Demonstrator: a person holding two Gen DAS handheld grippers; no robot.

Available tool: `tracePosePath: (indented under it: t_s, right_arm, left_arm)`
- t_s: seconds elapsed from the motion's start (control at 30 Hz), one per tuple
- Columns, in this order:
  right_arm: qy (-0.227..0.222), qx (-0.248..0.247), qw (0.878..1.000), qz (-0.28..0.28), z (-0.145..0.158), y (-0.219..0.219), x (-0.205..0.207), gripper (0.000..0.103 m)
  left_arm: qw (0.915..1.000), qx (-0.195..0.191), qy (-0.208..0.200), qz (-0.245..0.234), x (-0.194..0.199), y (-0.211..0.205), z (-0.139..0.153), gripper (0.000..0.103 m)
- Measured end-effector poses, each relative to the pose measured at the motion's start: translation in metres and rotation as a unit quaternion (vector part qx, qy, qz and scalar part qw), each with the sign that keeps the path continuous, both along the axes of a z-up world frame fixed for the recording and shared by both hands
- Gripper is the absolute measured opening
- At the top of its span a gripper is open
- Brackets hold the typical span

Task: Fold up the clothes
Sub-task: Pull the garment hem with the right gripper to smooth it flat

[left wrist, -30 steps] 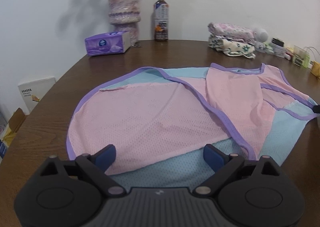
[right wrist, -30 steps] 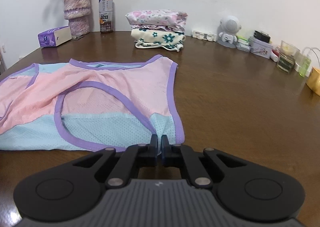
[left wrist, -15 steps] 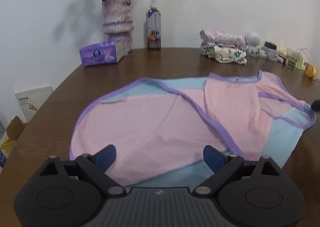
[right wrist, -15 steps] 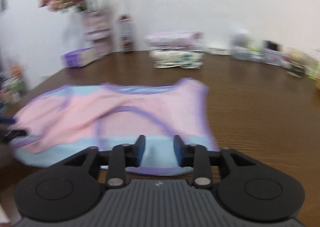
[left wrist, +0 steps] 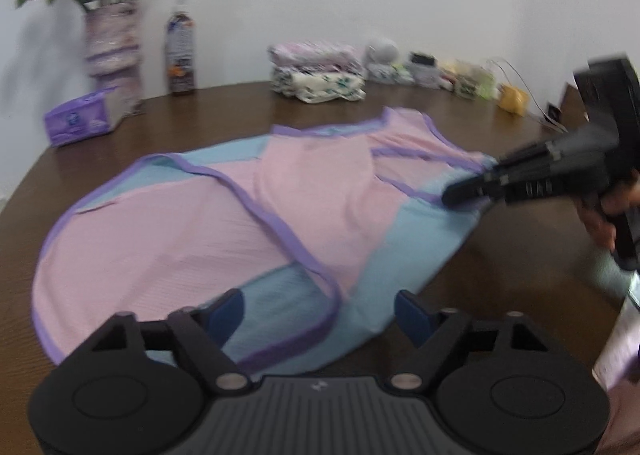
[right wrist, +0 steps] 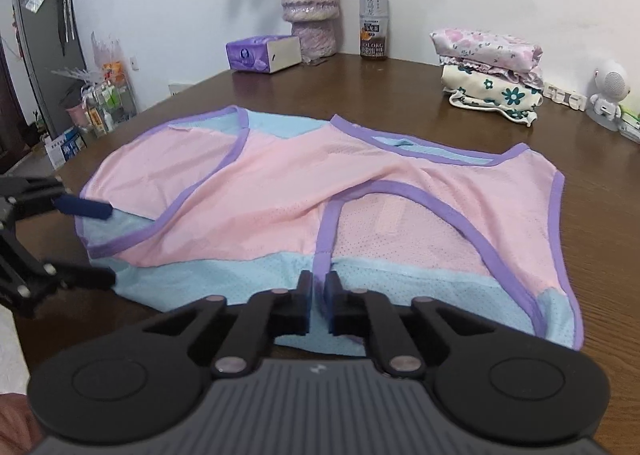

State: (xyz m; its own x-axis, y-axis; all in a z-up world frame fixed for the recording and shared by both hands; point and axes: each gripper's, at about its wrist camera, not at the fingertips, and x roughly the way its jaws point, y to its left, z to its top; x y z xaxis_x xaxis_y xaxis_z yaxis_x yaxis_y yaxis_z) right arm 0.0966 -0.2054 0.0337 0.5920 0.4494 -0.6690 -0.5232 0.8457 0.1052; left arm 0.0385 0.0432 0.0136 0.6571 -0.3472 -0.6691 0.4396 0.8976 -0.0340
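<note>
A pink mesh garment (left wrist: 320, 195) (right wrist: 280, 183) with purple trim and light-blue panels lies spread on the brown table (right wrist: 600, 215). My left gripper (left wrist: 320, 315) (right wrist: 96, 243) hovers at its left corner. Its jaws are closing, with the trimmed blue hem between the blue pads (left wrist: 228, 313), which stand apart from the cloth. My right gripper (right wrist: 318, 295) (left wrist: 448, 197) sits at the near blue hem, just below the purple armhole trim. It is shut on that hem. A hand (left wrist: 600, 215) holds it.
Along the table's back stand a vase of flowers (right wrist: 308, 11), a drink bottle (right wrist: 374, 15), a purple tissue box (right wrist: 262, 53), a stack of folded floral clothes (right wrist: 488, 71) and a small white figure (right wrist: 608, 95). Cluttered shelves (right wrist: 100, 103) stand beyond the left edge.
The left jaws have narrowed and its view has swung right, so the right gripper now shows. The right gripper opened, slid left along the hem, and shut again on it.
</note>
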Motion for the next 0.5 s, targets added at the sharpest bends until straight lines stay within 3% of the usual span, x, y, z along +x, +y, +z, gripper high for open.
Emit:
tracePosePath:
  t_s: [0.03, 0.07, 0.1, 0.17, 0.23, 0.3, 0.37, 0.4, 0.43, 0.5]
  right_arm:
    - [0.001, 0.005, 1.000, 0.000, 0.001, -0.002, -0.001, 0.003]
    - [0.003, 0.008, 1.000, 0.000, 0.001, -0.003, -0.002, 0.002]
    - [0.004, 0.012, 1.000, 0.000, 0.001, -0.004, -0.003, 0.000]
    - [0.006, 0.021, 1.000, 0.000, 0.003, -0.009, -0.007, 0.000]
    - [0.007, 0.031, 0.999, 0.002, 0.007, -0.016, -0.013, 0.000]
    - [0.002, 0.028, 1.000, 0.000, 0.010, -0.021, -0.018, 0.002]
    - [-0.012, 0.011, 1.000, -0.008, 0.009, -0.021, -0.017, 0.011]
    - [-0.012, 0.010, 1.000, -0.014, 0.007, -0.020, -0.014, 0.025]
    - [-0.009, 0.013, 1.000, -0.018, 0.006, -0.019, -0.010, 0.035]
    - [-0.001, 0.017, 1.000, -0.016, 0.002, -0.014, -0.001, 0.035]
  left_arm:
    - [1.0000, 0.000, 0.002, -0.002, 0.001, 0.000, -0.001, 0.057]
    - [1.0000, -0.002, 0.003, -0.003, 0.002, 0.001, -0.001, 0.046]
    - [1.0000, -0.004, 0.004, -0.004, 0.004, 0.002, -0.001, 0.026]
    - [0.9999, -0.007, 0.006, -0.007, 0.006, 0.003, -0.001, 0.007]
    - [1.0000, -0.003, 0.002, -0.008, 0.004, 0.005, 0.000, 0.008]
    - [1.0000, -0.004, 0.002, 0.002, 0.005, 0.006, 0.000, 0.018]
    - [0.9999, -0.007, 0.000, 0.014, 0.004, 0.006, 0.001, 0.035]
    - [0.9998, -0.008, -0.003, 0.017, 0.003, 0.006, 0.002, 0.047]
    - [0.9997, -0.009, -0.005, 0.020, 0.001, 0.005, 0.003, 0.052]
    - [0.9996, -0.011, -0.010, 0.026, -0.002, 0.004, 0.005, 0.061]
